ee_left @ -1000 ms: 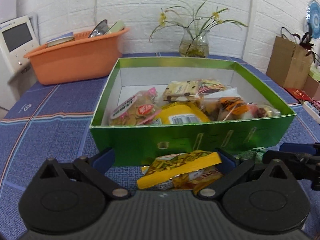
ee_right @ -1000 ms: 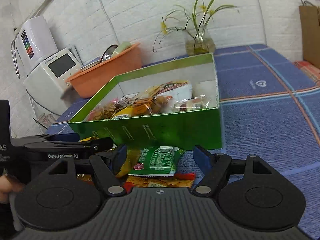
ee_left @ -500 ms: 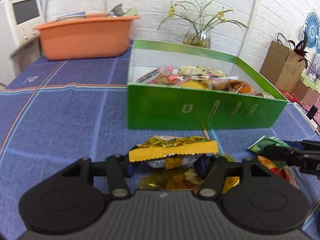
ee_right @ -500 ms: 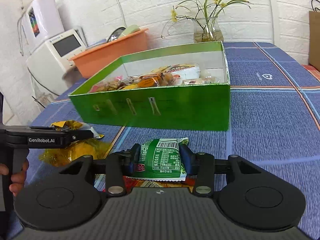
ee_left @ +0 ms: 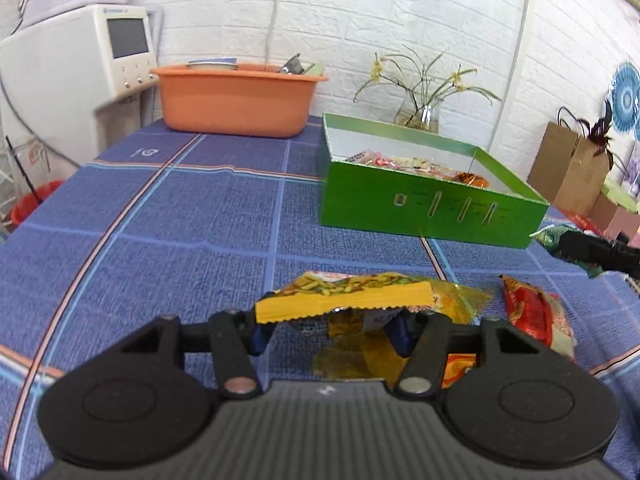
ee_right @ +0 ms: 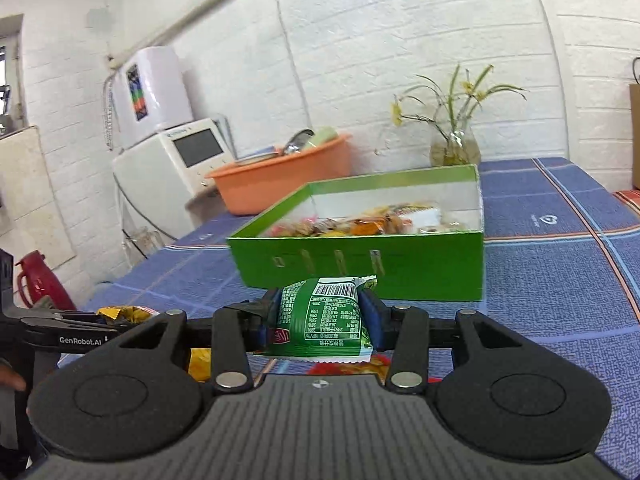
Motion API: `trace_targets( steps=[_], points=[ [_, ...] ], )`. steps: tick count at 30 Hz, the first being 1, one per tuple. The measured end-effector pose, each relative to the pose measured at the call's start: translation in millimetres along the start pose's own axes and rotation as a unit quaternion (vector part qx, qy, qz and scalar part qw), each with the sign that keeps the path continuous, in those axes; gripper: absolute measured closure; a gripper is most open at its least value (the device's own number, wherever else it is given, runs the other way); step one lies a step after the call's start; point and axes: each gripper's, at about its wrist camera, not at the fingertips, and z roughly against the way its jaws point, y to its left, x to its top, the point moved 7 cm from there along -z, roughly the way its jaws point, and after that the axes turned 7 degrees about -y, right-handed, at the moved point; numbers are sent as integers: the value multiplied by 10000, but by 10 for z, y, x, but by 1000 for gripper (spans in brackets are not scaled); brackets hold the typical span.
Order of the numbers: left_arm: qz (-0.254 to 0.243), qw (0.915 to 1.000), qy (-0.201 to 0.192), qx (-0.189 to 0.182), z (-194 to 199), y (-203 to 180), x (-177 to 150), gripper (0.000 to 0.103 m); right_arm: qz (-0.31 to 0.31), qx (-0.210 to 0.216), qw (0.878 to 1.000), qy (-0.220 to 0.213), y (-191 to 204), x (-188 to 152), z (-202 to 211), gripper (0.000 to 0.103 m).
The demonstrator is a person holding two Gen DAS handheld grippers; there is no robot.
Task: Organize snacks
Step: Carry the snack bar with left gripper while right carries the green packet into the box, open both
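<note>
My left gripper [ee_left: 328,328] has its jaws closing on a yellow snack packet [ee_left: 348,296], the blue pads pressing its sides and holding it just above the table. More yellow packets [ee_left: 360,360] and a red packet [ee_left: 536,320] lie beneath and to the right. My right gripper [ee_right: 320,320] is shut on a green snack packet [ee_right: 320,312], barcode side up, lifted off the cloth. The green box [ee_left: 432,216] with several snacks inside stands ahead of both grippers, seen also in the right wrist view as the green box [ee_right: 360,264].
An orange basin [ee_left: 236,100] with dishes stands at the table's far side, beside a white appliance [ee_left: 80,52]. A glass vase [ee_left: 420,112] with flowers is behind the box. Brown paper bags [ee_left: 568,160] stand at the right. A blue checked cloth [ee_left: 180,220] covers the table.
Both grippers went from wide open to closed on their packets. Both have drawn back from the green box, and the left one has swung to the left.
</note>
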Motion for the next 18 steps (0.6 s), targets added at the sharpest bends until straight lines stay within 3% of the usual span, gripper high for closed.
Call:
trace_targets(
  steps=[6,12,15,18],
  points=[
    [22,9997,-219,-83,224,-37,95,43,44,388,9992,-25,303,-62,55,29],
    [-255,9979,-569,-157,83,-225,445,43,-137,646,9978,-53,374,-11,-51,29],
    [-412,9956,-826,-174,-112,-378,763,43,-486,526,9964,-464,206,172,-67,29],
    [-445,9946,-774,-520,-425,-610,1081,44,-1167,164,9864,-1150,-130,508,-75,29]
  ],
)
